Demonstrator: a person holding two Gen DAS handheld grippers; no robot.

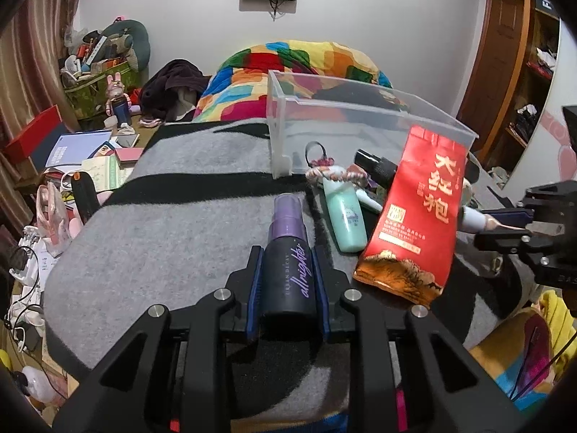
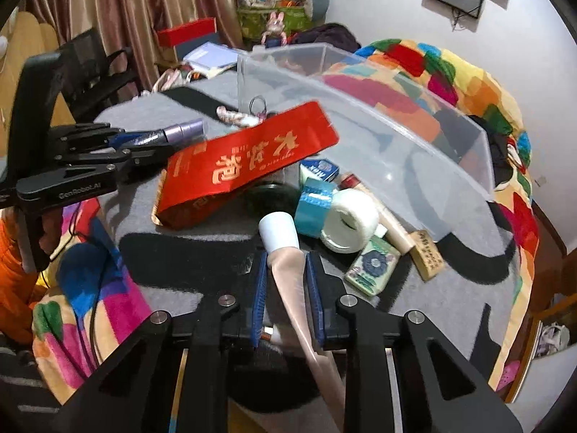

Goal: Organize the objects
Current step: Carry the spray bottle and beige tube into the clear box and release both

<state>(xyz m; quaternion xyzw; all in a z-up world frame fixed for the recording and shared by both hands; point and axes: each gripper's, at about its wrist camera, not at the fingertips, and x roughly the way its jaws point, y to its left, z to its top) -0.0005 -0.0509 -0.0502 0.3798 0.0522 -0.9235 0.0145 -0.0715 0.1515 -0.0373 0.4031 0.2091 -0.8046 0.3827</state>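
Observation:
My left gripper [image 1: 288,252] is shut on a dark purple "all nighter" spray bottle [image 1: 288,263], held over the grey blanket; it also shows in the right wrist view [image 2: 144,144]. My right gripper [image 2: 286,263] is shut on a beige tube with a white cap [image 2: 285,252]; it shows at the right of the left wrist view [image 1: 505,231]. A clear plastic bin [image 1: 360,122] stands beyond, also in the right wrist view [image 2: 396,144]. A red tea bag [image 1: 418,216] leans next to a green bottle [image 1: 342,216].
Beside the bin lie a white tape roll [image 2: 349,220], blue tape [image 2: 313,209], a green tin [image 2: 373,263], a wooden stamp [image 2: 429,252] and a hair tie [image 1: 335,173]. A colourful quilt [image 1: 288,68] lies behind. A cluttered desk [image 1: 90,158] stands at left.

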